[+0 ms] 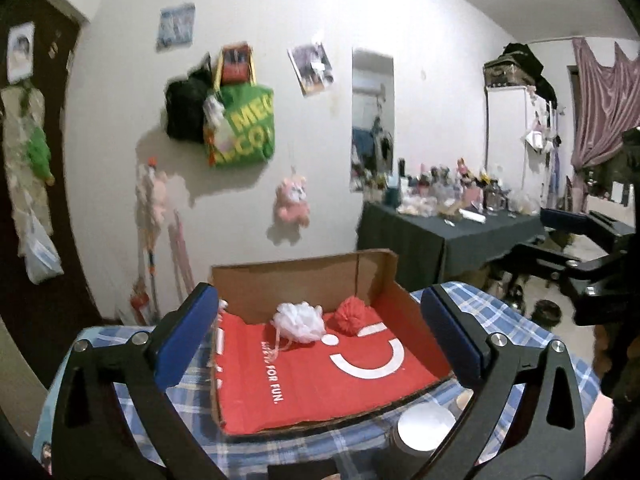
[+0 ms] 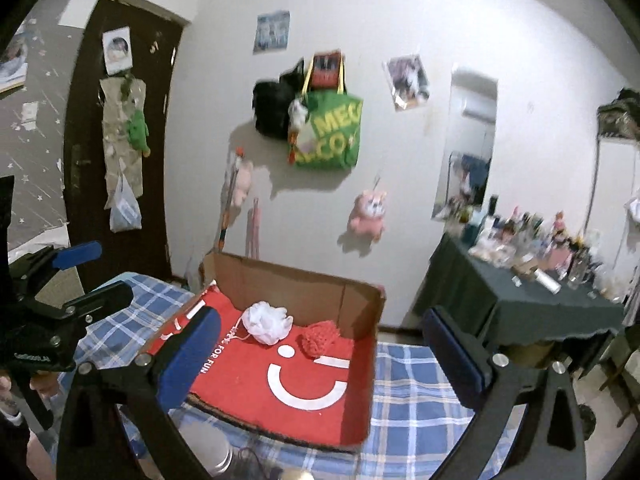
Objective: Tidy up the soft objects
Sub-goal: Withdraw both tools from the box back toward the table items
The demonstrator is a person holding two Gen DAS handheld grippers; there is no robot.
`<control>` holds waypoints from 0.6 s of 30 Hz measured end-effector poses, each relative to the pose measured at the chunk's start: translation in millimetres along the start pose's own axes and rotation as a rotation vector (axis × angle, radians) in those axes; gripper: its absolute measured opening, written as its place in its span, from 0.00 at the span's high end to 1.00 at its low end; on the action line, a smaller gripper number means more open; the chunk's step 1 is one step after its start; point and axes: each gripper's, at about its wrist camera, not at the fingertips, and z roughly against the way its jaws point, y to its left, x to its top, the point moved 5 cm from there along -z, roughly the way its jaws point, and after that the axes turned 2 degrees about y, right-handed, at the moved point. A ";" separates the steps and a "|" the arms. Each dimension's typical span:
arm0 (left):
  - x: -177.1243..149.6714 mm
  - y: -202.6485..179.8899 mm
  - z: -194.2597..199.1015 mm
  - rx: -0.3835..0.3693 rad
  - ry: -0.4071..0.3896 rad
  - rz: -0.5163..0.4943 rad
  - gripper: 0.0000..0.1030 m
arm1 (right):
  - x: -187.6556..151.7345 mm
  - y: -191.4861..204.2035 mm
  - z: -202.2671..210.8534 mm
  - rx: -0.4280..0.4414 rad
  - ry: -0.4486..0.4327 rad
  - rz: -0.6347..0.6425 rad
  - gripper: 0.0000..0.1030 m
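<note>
While both puffs lie in the box [image 1: 384,280], left gripper [image 1: 320,340] and right gripper [image 2: 320,354] jaws gape wide, empty.

1. The cardboard box [image 1: 308,276] is showing plain brown walls and a red floor printed with a white smile mark and white lettering.
2. Inside the box, against its back wall, a white mesh puff [image 1: 299,320] is sitting just beside a red mesh puff [image 1: 353,315].
3. Under the box, the cloth [image 2: 416,392] is showing a blue-and-white plaid.
4. On the white wall above the box, a green tote bag [image 1: 246,128] with pale lettering is hanging next to a black bag [image 1: 186,110].
5. Right of the box, a pink plush toy [image 1: 292,202] is hanging on the wall.
6. Further right of the box, a side table is wearing a dark grey-green cover [image 2: 520,304].
7. Both grippers are wearing blue pads [image 1: 188,336] on black frames.
</note>
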 end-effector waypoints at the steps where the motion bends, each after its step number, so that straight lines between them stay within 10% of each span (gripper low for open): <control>1: -2.3 -3.3 10.3 0.012 -0.020 -0.008 0.00 | -2.8 0.8 11.3 -0.003 -0.019 0.001 0.00; 18: -84.6 -40.9 107.6 0.010 -0.117 0.013 0.00 | -110.3 34.8 115.6 -0.062 -0.144 -0.036 0.00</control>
